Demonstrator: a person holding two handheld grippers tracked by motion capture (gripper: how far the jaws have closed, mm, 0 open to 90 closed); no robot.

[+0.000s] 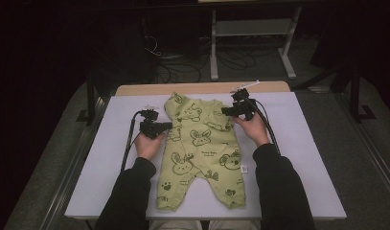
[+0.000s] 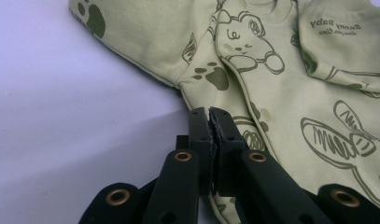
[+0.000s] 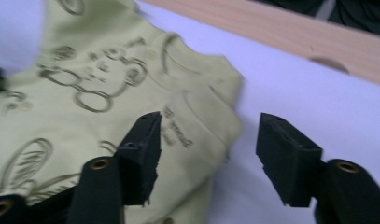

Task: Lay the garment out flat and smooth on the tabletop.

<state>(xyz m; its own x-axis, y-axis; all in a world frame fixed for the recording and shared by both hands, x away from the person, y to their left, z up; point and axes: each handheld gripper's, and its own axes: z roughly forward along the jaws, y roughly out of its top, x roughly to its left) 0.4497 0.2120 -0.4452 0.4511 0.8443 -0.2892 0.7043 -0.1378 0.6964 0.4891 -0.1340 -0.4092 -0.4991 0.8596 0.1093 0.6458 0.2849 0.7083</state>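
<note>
Green baby romper (image 1: 201,148) spread flat at centre of white table (image 1: 298,158), legs toward near edge, right sleeve folded in over chest. Left gripper (image 1: 167,126) clenched at romper's left edge, cloth pinched between jaws. Right gripper (image 1: 227,111) released, jaws apart over folded sleeve (image 3: 197,121), nothing held

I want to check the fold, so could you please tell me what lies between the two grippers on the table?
In the high view, the upper body of the green baby romper spans the stretch between the left gripper and the right gripper; its right sleeve is folded inward.
</note>
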